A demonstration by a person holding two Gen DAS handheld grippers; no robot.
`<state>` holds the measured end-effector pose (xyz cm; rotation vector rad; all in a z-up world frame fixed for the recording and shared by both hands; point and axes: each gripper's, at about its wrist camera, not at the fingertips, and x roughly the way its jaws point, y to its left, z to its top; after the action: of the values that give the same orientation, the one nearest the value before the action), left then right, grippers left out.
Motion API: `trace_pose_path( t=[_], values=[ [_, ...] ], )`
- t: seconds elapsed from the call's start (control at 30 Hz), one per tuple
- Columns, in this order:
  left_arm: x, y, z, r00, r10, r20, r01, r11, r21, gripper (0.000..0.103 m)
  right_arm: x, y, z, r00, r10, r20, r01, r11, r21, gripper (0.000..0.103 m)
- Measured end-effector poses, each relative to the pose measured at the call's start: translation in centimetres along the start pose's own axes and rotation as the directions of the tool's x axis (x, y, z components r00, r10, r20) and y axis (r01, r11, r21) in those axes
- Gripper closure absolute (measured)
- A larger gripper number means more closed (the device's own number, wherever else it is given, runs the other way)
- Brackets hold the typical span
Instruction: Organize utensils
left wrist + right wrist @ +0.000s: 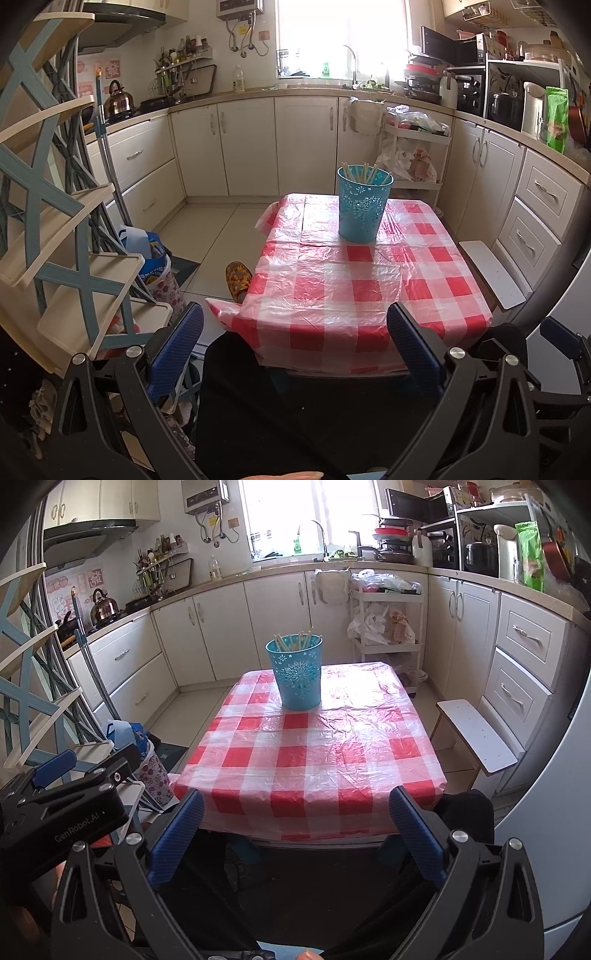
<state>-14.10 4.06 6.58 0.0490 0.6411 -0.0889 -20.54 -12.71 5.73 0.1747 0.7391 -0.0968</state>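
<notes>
Both grippers, left gripper (295, 343) and right gripper (296, 825), hang spread wide and hold nothing; well ahead of them, chopsticks (364, 172) stand upright in a blue cup (298, 675) on the checkered counter (332, 753).

Your left black two-finger gripper with blue ribbed pads (295, 347) was held low, pointing forward and level, jaws spread wide, nothing between the pads (177, 350). Your right black two-finger gripper with blue ribbed pads (295, 830) was in the same pose: low, forward-facing, jaws wide apart, nothing gripped. The two sat side by side, close: the right one showed at the right edge of the left wrist view, the left one at the left edge of the right wrist view. A bit of your finger (280, 475) showed at the bottom edge.
</notes>
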Motion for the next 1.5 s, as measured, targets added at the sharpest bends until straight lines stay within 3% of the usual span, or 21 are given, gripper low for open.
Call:
trace_pose_path(
  t=[1.5],
  values=[
    [-0.01,0.03,-0.38,1.0,-0.004,-0.003,0.004,1.0,-0.003,0.008,-0.39,0.4,-0.13,0.999,-0.021,0.026,0.022,0.999,-0.025,0.007]
  ],
)
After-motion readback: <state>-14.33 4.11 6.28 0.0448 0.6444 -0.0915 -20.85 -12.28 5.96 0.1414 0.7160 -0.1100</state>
